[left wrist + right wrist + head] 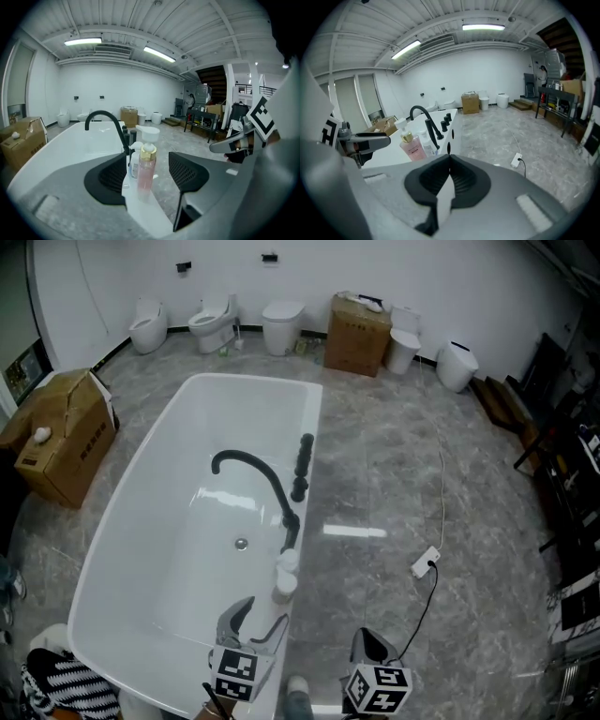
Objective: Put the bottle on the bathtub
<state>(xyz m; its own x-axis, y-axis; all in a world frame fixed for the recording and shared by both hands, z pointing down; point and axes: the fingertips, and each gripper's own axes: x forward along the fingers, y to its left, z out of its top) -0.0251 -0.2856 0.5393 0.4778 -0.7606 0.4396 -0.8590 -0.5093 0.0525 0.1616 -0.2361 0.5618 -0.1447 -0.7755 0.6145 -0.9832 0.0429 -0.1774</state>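
Note:
A pink pump bottle (146, 165) with a gold collar and white pump stands upright on the white bathtub's (131, 521) right rim, also seen from above (283, 587). A smaller white bottle (134, 159) stands just behind it. My left gripper (149, 180) is open, its black pads on either side of the pink bottle and clear of it; in the head view the left gripper (261, 617) hangs just in front of the bottle. My right gripper (449, 165) is shut with nothing in it, to the right of the tub, and shows in the head view (373, 645).
A black faucet (258, 479) and black knobs (303, 465) sit on the rim beyond the bottles. A power strip (425, 562) with its cable lies on the floor to the right. Cardboard boxes (66, 437) and toilets (214, 322) stand around the room.

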